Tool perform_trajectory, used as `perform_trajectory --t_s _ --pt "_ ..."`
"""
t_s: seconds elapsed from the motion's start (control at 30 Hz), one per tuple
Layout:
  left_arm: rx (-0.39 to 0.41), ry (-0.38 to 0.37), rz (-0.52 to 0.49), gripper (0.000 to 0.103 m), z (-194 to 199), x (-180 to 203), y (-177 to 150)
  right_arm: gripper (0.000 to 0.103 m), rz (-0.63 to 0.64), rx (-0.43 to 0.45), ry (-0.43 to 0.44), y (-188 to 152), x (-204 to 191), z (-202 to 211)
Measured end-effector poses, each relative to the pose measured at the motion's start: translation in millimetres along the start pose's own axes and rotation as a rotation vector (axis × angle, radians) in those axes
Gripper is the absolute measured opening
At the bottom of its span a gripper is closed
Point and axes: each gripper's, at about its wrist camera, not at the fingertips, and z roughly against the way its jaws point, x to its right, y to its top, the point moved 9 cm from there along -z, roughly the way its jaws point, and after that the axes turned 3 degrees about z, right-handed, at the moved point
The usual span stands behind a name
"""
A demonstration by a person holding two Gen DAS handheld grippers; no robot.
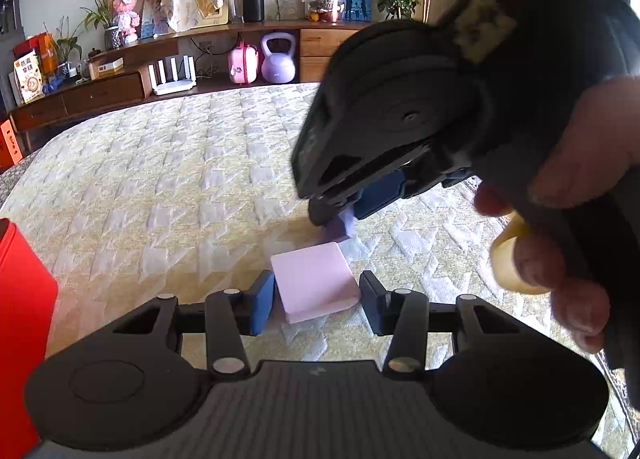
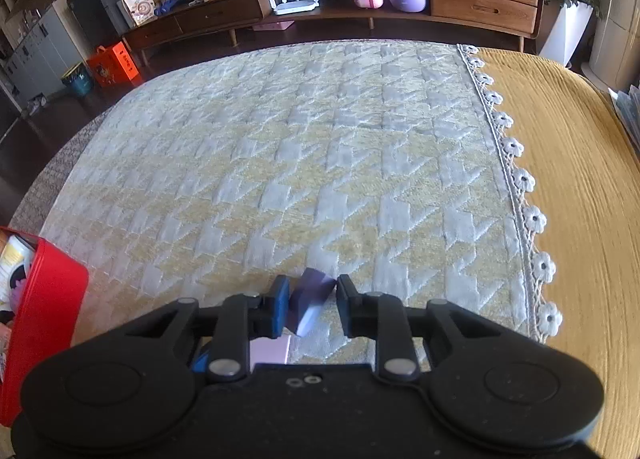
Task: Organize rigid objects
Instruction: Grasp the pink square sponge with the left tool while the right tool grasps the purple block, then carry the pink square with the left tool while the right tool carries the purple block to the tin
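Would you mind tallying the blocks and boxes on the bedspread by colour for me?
Pink block: 1
Purple block: 1
Red box: 1
Total: 3
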Motion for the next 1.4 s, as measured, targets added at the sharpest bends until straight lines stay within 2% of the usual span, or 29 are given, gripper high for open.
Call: perform_trajectory --t_s 0.17,0.73,1.0,1.4 --pt "-0.016 -0.012 0.025 0.046 11 -13 -6 0.018 -0.004 0.009 0.010 -8 -3 15" --pt "-0.022 -0.013 0.083 0.046 77 -54 -25 0.018 0.038 0.064 0.032 -55 -39 78" --pt "0.001 -0.026 0.095 0.046 113 -71 -24 0.018 0.043 0.092 0.088 -74 -66 113" --pt "0.035 -0.041 0.086 0.046 165 -107 -16 0.018 0.109 0.130 0.172 -69 -126 140"
